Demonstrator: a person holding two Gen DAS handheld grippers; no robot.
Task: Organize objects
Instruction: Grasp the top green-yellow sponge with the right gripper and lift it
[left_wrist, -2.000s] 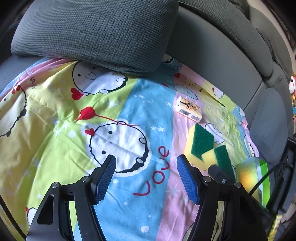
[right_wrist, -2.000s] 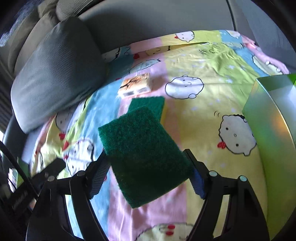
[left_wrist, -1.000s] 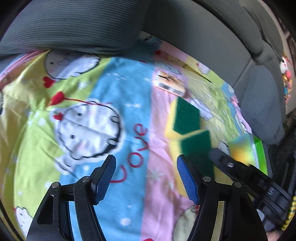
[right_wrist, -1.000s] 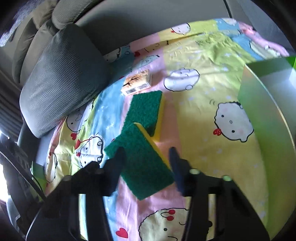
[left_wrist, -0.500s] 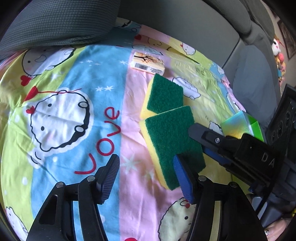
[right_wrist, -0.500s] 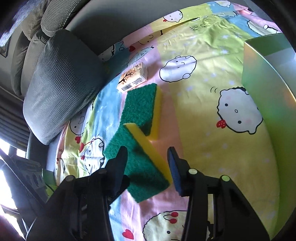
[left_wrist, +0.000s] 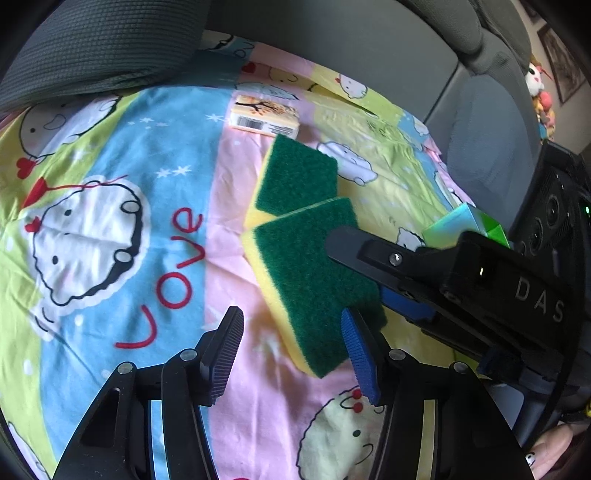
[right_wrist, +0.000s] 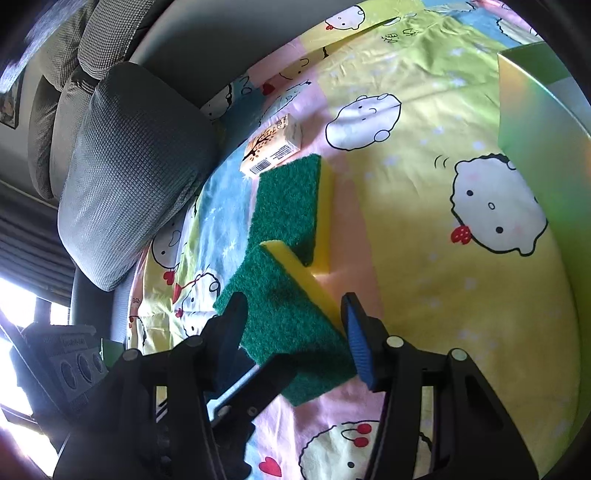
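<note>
Two grippers: both hang low over the cartoon-print sheet (left_wrist: 177, 155), close to the near sponge.
Left gripper (left_wrist: 291, 349): jaws part-way apart and just been closing; only bare pink sheet lies between the blue pads, and the right-hand pad sits at the near corner of the sponge without pinching it.
Right gripper (right_wrist: 295, 332): jaws just been opening, now spread either side of the near sponge; the right pad stands just beside its yellow edge, the left pad over its green top. No squeeze shows.
Near sponge (left_wrist: 314, 273): green scouring face up, yellow foam below, lying flat on the pink stripe.
Far sponge (right_wrist: 286, 206): same kind, just behind the near one, corners touching or overlapping.
Small carton (left_wrist: 264, 118): barcode facing up, flat on the sheet just beyond the far sponge.
Green box (right_wrist: 546, 147): stands at the right edge of the sheet, well apart from the sponges.
Grey cushion (right_wrist: 129, 173): leans against the sofa back at the far left.
</note>
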